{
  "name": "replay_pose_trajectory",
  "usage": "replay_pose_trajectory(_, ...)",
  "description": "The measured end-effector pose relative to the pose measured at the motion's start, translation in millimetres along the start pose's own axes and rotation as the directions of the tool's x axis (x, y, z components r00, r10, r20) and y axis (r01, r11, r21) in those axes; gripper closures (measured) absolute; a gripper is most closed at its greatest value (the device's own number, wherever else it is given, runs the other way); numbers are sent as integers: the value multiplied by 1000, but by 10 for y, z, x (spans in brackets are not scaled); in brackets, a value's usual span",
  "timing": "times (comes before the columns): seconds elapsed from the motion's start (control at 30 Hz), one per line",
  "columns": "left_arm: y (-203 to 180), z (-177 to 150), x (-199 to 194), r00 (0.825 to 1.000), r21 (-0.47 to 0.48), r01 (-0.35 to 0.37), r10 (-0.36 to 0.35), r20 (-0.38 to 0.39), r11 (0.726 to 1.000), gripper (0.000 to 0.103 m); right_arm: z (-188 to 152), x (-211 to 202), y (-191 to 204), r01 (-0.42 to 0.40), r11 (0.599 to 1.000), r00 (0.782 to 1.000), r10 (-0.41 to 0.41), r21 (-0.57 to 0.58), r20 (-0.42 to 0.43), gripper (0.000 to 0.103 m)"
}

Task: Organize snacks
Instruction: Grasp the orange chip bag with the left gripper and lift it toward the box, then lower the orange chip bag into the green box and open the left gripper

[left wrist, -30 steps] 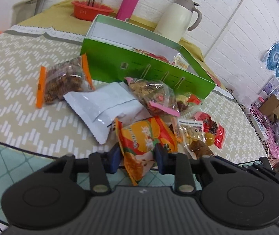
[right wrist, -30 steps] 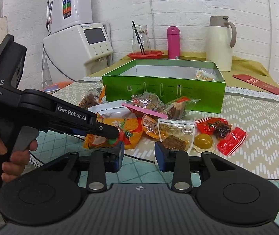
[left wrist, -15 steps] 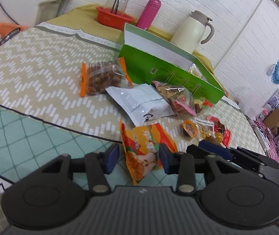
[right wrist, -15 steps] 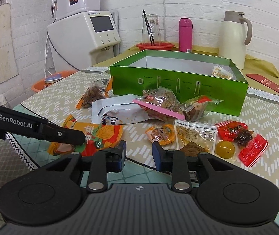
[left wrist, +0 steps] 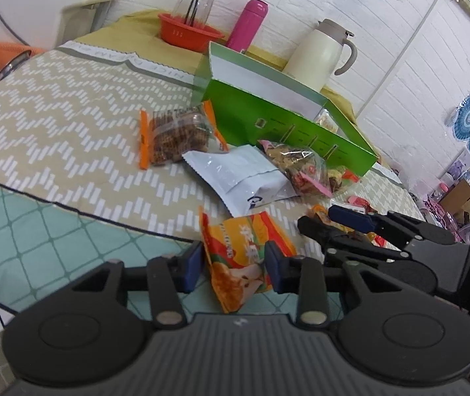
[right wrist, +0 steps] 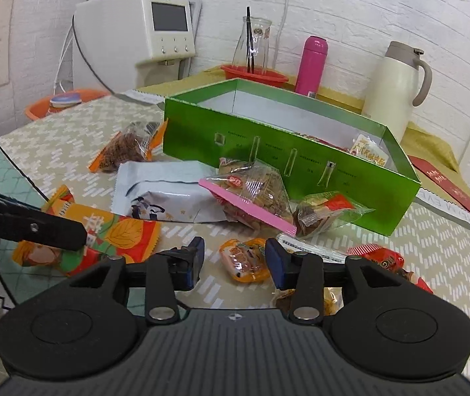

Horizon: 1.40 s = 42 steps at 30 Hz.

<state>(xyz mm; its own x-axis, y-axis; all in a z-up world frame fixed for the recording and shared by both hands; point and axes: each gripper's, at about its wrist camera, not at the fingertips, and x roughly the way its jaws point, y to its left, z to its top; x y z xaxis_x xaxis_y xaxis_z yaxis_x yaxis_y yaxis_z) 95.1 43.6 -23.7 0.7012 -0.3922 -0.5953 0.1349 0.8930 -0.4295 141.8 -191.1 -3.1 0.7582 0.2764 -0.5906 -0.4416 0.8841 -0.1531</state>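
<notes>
We take the green box as our landmark; it stands open on the bench, nearly empty, with one small packet in its right end. Most snacks lie loose in front of it, so the sorting looks barely begun.

Far left of the box, our left gripper has the orange packet between its fingers, which are closing on it; contact on both sides is hard to confirm.

Nearer the box front lie the brown-filled bag, the white pouch and the pink-edged bag, crowding the path to the box.

To the right, our right gripper is opening around a small orange candy without touching it, likely lining up a pick. Red sweets lie just beside.
</notes>
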Motion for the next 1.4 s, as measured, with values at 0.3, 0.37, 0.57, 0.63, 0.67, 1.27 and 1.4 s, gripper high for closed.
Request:
replay_pose_trajectory(0.3, -27, 11, 69, 1000, 28, 18, -18, -7, 999, 75, -42, -59, -91, -38, 997, 999, 37, 65, 21, 69)
replay_pose_trajectory(0.37, -8, 22, 21, 1000, 10, 23, -23, 2, 1000, 90, -28, -155, -103, -62, 994, 997, 58, 88, 45, 69)
replay_pose_trajectory(0.57, -89, 174, -196, 997, 31, 53, -54, 59, 998, 94, 115, -475, -155, -114, 988, 985, 98, 108, 144, 69)
replay_pose_trajectory(0.63, -140, 234, -238, 995, 52, 57, -61, 74, 997, 94, 174, -550, -186, -120, 986, 980, 99, 113, 175, 70)
replay_pose_trajectory(0.67, -164, 259, -254, 995, 61, 60, -64, 79, 996, 94, 199, -588, -200, -122, 986, 977, 99, 112, 189, 69)
replay_pose_trajectory(1.27, -618, 1433, 131, 964, 112, -14, -16, 267, 994, 94, 775, -80, -611, 1, 997, 977, -18, 79, 214, 69)
replay_pose_trajectory(1.4, -531, 1568, 502, 971, 63, -43, 27, 237, 997, 94, 843, 199, -724, 29, 995, 979, -47, 91, 198, 69)
